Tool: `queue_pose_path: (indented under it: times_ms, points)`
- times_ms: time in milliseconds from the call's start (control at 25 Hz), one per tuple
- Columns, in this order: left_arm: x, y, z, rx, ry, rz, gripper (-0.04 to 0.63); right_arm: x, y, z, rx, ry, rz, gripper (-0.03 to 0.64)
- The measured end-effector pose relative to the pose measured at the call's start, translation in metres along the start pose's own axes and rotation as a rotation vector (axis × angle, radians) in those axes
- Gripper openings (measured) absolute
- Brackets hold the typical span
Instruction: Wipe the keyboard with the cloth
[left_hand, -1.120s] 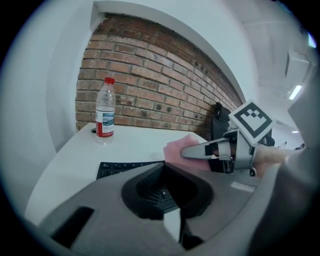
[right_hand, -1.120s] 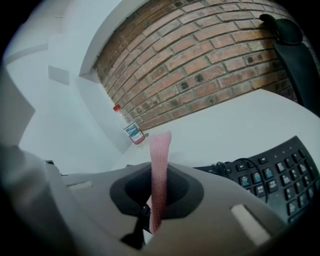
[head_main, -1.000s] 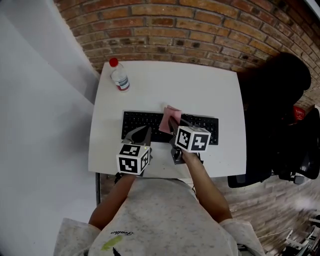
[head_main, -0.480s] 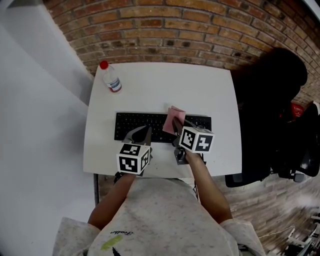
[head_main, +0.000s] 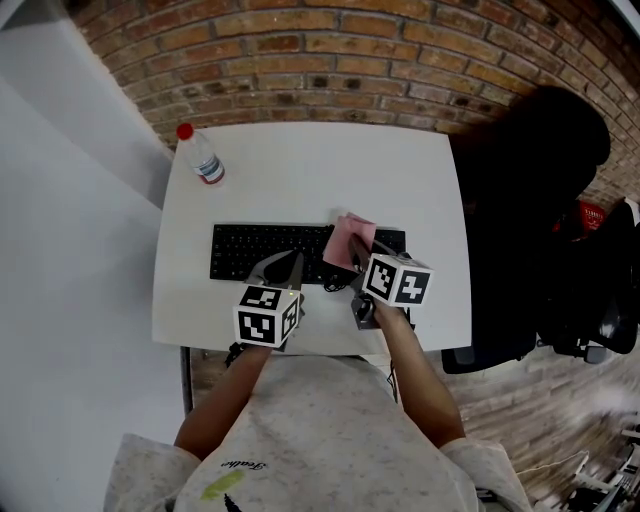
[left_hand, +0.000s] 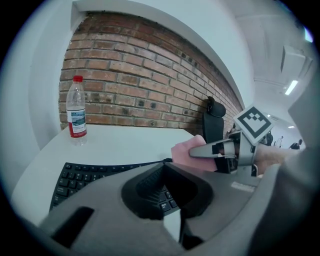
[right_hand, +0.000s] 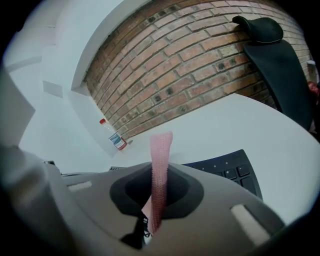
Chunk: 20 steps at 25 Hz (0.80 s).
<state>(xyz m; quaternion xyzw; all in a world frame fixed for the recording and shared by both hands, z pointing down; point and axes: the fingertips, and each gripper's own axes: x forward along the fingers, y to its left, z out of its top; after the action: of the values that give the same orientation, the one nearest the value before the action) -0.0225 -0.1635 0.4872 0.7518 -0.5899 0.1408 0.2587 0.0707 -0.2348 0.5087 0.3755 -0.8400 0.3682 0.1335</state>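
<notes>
Clamping: right gripper (head_main: 354, 258) held cloth (head_main: 345, 240) upright between its fingers
Left gripper (head_main: 284, 264): fingers together, keyboard (head_main: 250, 252) crosswise beneath
Bottle (head_main: 203, 160): capped, contents unclear

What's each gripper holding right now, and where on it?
Right gripper pinches the pink cloth by its near end; the rest sticks out past the jaws, over the keyboard. Left gripper is shut on nothing.

My cloth (head_main: 347, 241) is pink, the keyboard (head_main: 270, 250) black, the table (head_main: 320, 170) white; the bottle (head_main: 200, 157) is red-capped, the wall (head_main: 350, 50) red-brown brick.
</notes>
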Motion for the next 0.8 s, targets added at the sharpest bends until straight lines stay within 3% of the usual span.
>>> queue_pose_path:
  times_ms: [800]
  points:
    - [0.045, -0.053, 0.007, 0.019, 0.025, 0.023, -0.005, -0.031, -0.078, 0.018, 0.039, -0.007, -0.003, 0.022]
